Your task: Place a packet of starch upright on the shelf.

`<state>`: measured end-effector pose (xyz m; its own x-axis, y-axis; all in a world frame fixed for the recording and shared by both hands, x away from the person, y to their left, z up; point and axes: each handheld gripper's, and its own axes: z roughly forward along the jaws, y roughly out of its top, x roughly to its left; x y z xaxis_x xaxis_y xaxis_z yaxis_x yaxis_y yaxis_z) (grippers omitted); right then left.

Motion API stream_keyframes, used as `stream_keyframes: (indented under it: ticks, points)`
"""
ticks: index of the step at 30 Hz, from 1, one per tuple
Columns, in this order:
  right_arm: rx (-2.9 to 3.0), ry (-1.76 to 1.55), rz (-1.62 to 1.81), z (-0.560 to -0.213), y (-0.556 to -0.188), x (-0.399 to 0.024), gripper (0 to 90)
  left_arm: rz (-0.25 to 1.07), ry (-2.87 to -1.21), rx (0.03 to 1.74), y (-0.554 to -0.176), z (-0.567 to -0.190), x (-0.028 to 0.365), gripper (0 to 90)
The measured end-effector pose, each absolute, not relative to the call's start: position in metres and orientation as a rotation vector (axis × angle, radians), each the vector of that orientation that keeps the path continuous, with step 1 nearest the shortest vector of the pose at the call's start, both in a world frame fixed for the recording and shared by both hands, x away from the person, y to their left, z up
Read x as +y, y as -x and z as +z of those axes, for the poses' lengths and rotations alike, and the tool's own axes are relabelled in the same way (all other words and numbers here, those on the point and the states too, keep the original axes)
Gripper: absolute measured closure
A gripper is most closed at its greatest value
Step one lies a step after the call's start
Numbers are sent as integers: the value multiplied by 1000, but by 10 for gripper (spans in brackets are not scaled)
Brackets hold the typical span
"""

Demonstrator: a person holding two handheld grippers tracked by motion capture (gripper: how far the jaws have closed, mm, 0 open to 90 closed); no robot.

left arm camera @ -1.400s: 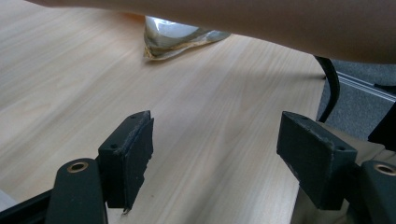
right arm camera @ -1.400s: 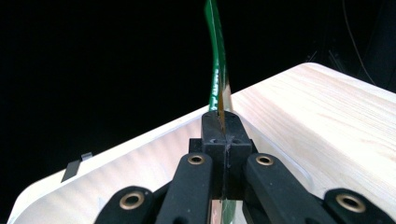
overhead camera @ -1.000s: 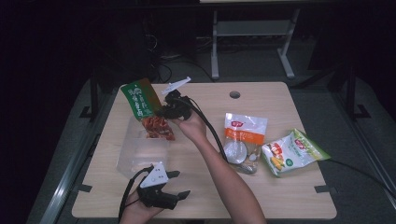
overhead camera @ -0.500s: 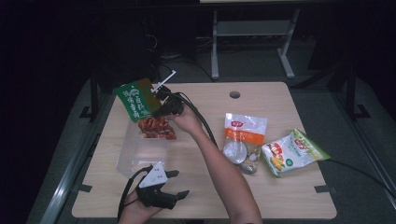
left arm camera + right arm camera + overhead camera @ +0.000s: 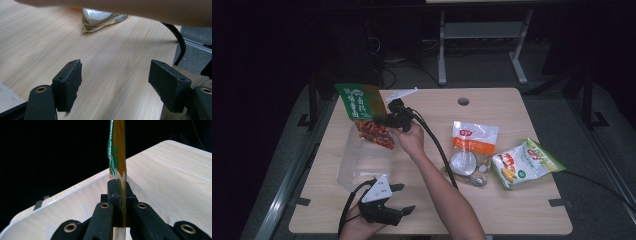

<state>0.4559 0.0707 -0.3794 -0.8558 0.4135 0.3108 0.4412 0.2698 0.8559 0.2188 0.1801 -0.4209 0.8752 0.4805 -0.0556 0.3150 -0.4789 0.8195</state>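
High view: green snack bag [image 5: 362,107] long axis tilted upper-left.

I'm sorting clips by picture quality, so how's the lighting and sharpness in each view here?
High view: table evenly lit, surroundings nearly black, slightly soft. Left gripper view: bright, wood grain crisp, the forearm along the top blurred. Right gripper view: green snack packet blurred so close to the lens, black background behind.

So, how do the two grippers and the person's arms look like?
Both grippers are black with rectangular pads and brass-coloured rivets. The left gripper carries a grey three-cornered plate, and so does the right gripper. A black cable trails from each. The forearms are bare, without sleeves.
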Motion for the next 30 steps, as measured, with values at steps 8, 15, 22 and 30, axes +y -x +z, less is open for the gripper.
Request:
stream_keyframes:
  ticks: [8, 15, 22, 30]
  points:
    - [-2575, 881, -1625, -396, -455, 73, 898, 227, -2109, 571, -219, -421, 180, 263]
    - [-2601, 877, -1618, -405, -453, 71, 889, 226, -2104, 577, -220, -421, 181, 263]
    - [-2618, 887, -1589, -399, -453, 58, 724, 237, -2111, 587, -220, -421, 181, 244]
    - [-2637, 875, -1598, -375, -443, 26, 578, 243, -2118, 574, -220, -421, 178, 242]
